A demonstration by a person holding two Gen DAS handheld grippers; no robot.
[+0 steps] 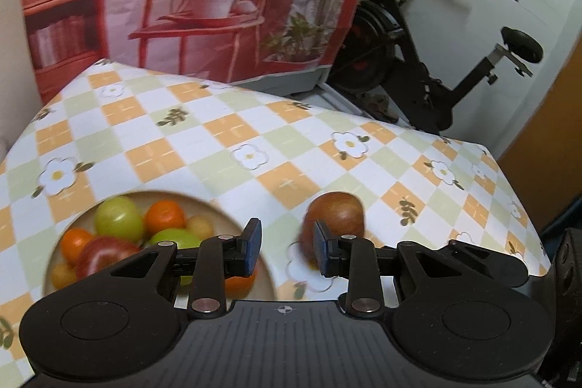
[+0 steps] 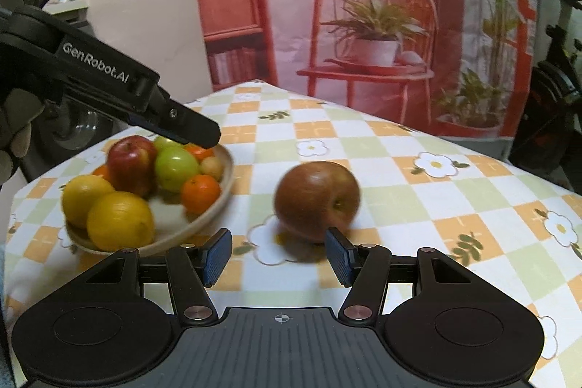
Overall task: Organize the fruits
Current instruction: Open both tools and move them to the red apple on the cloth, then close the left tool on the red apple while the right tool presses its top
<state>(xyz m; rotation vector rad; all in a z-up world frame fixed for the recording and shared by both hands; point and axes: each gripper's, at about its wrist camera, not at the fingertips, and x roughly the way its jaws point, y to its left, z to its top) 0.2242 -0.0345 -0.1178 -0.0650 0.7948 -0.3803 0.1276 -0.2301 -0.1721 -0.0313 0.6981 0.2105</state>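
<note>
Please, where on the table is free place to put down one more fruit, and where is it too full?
Free: the checked tablecloth right of the loose brown apple, and the far stretch between apple and printed backdrop. A narrower bare strip lies between bowl and apple. Crowded: the bowl is heaped with fruit, and the left gripper hangs over it.

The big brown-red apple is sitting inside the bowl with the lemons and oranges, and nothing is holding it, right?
Not quite. The big brown-red apple is not inside the bowl; it sits on the checkered tablecloth beside it, as the right wrist view shows. The lemons and oranges are in the bowl, and nothing is holding the apple.
</note>
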